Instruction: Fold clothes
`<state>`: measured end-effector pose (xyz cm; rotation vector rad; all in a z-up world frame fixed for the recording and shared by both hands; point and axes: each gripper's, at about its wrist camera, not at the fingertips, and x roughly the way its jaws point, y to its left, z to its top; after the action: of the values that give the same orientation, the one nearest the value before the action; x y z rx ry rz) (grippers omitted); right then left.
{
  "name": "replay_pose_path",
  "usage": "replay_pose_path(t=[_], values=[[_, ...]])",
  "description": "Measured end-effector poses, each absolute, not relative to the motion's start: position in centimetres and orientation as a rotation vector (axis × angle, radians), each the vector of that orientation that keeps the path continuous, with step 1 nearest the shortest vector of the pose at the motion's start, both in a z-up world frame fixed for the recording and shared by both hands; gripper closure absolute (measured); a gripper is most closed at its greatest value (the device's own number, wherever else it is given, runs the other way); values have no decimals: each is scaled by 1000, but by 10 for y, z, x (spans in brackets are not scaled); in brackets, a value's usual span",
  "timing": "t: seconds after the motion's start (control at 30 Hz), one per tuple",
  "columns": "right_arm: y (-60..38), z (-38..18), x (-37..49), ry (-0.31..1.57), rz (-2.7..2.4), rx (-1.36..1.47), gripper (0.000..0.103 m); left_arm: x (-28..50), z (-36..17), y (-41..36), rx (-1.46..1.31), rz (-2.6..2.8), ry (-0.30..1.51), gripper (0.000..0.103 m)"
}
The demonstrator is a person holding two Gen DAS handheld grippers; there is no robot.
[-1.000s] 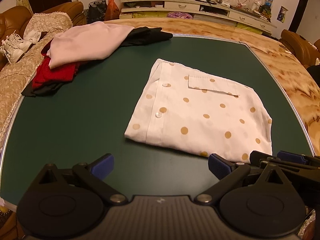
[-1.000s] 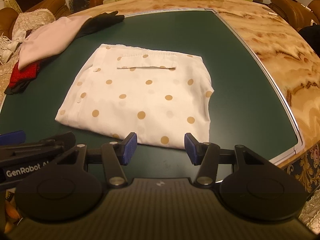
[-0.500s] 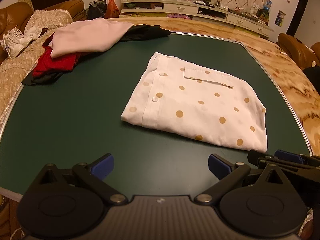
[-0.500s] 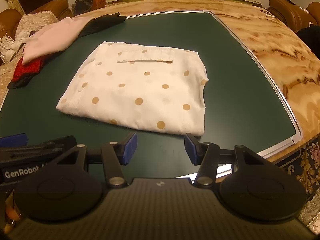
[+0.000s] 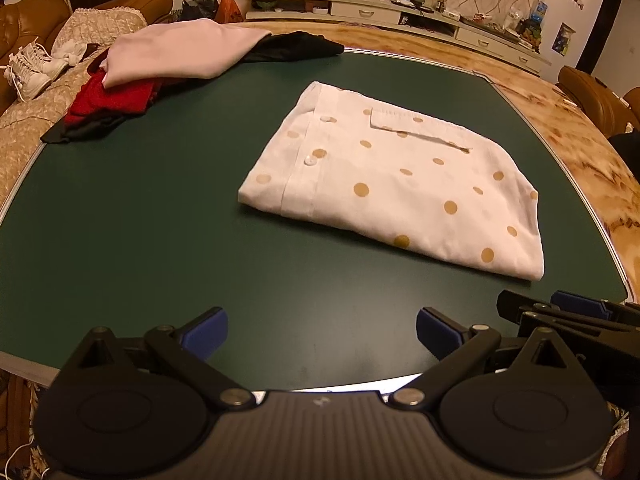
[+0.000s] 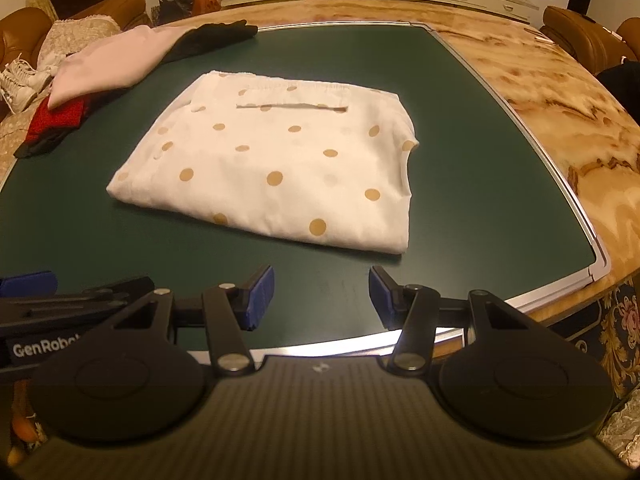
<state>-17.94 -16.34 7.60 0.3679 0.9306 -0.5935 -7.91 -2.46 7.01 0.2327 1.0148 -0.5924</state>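
Observation:
A white garment with tan polka dots (image 5: 396, 184) lies folded into a flat rectangle in the middle of the green table (image 5: 140, 208); it also shows in the right wrist view (image 6: 276, 160). My left gripper (image 5: 320, 334) is open and empty, above the table's near edge, short of the garment. My right gripper (image 6: 322, 296) is open and empty, also near the front edge, just in front of the garment. The right gripper's fingers show at the right edge of the left wrist view (image 5: 576, 308).
A pile of clothes lies at the far left of the table: a pink piece (image 5: 184, 54), a red piece (image 5: 112, 98) and a black piece (image 5: 296, 46). A marbled table surround (image 6: 560, 92) runs along the right. White shoes (image 5: 28, 70) sit on a sofa.
Both grippers have drawn back toward the table's near edge, away from the folded garment, which has stayed in place. Both stay open.

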Motion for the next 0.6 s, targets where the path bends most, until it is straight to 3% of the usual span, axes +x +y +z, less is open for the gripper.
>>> replay_pose_path(t=[0.6], values=[[-171,52,-187,939,-586,395,43,-87,46,-25,215,-619,1015,0]])
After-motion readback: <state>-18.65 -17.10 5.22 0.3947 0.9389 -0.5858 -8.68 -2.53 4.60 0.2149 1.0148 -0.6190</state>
